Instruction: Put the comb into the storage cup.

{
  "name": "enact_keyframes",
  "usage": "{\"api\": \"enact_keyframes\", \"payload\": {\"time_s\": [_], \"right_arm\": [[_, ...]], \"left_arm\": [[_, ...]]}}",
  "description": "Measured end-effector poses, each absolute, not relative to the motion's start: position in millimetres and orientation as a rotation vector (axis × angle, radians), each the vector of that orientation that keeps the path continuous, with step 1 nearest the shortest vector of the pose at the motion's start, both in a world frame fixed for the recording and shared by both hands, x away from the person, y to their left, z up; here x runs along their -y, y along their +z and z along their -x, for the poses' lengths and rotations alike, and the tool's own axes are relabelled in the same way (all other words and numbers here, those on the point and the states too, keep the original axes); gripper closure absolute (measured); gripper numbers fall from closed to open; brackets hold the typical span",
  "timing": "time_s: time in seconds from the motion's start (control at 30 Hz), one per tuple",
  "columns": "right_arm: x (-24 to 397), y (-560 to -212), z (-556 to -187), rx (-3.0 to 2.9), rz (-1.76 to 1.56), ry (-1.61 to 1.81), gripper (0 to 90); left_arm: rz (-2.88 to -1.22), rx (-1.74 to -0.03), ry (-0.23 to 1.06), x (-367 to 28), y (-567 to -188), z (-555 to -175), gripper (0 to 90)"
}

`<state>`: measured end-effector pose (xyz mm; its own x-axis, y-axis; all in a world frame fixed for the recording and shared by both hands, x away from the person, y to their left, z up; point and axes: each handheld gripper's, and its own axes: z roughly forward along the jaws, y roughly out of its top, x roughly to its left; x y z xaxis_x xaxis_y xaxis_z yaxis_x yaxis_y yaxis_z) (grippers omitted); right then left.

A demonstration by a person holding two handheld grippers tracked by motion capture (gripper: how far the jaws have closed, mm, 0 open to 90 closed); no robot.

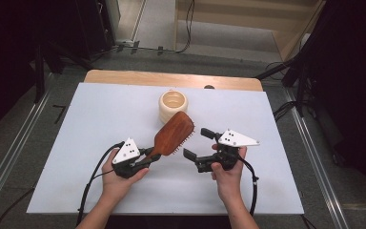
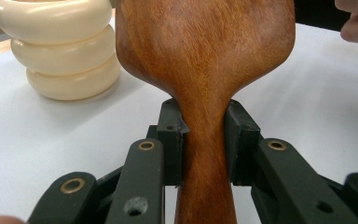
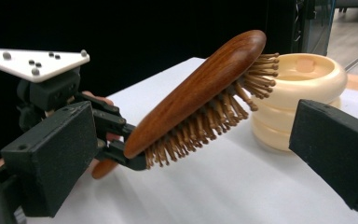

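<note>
I have the wooden hairbrush pinched in my left gripper, lifted beside the cream cup, while my right gripper waits wide apart.

A lab-like recording room: a desk under a white sheet stands on grey floor between metal rails, dark stands and trailing cables.

You work at a wooden table covered by a white sheet; bare wood shows only along its far edge. A cream ribbed holder stands upright on the sheet, toward the far side near the middle.
</note>
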<state>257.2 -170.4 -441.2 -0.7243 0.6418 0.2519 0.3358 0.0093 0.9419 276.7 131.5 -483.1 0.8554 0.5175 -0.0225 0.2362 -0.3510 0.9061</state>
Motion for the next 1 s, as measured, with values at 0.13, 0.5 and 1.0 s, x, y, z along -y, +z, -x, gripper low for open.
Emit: {"api": "enact_keyframes", "payload": {"time_s": [0.13,0.5,1.0], "right_arm": [[166,-444,-257,-2.025,-1.081,1.807,0.0],[158,-448,-256,-1.999,-1.19,1.848,0.0],[151,-448,-258,-1.959,-1.34,1.899,0.0]], "left_arm": [[-1.931,-0.561,0.328,-130,-485,-276,71.9],[-1.911,-0.556,0.335,-121,-489,-270,71.8],[-1.891,-0.548,0.356,-110,-490,-263,71.8]]}}
